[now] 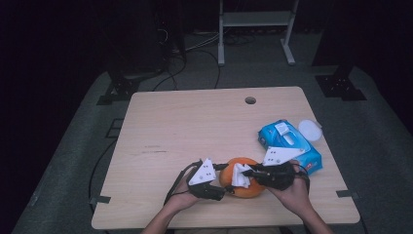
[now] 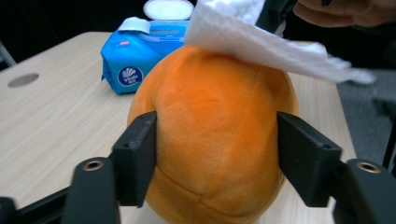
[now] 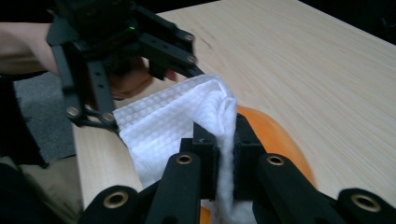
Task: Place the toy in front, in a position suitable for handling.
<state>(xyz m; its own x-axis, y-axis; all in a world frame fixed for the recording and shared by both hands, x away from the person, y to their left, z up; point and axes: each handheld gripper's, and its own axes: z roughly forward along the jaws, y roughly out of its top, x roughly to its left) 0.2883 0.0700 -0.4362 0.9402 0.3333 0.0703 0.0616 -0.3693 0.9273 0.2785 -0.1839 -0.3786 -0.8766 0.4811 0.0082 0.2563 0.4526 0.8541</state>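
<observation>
An orange plush ball (image 2: pixel 215 135) is seated on the tabletop (image 1: pixel 170 126) near its front edge and is clamped on both sides by the jaws of the left gripper (image 2: pixel 217 158). A white wipe (image 3: pixel 177 123) is draped over its top, pinched between the closed jaws of the right gripper (image 3: pixel 223 154). A blue wipes pack (image 1: pixel 290 146) lies just beyond, with a white lid (image 1: pixel 310 130) beside it.

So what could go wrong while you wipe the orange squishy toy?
The orange plush toy is soft and round, so it might squirm out of the left gripper squeezing its sides. The white wipe is pinched only at a fold by the right gripper, so it could tug loose. The toy sits near the table edge and might roll off.
</observation>
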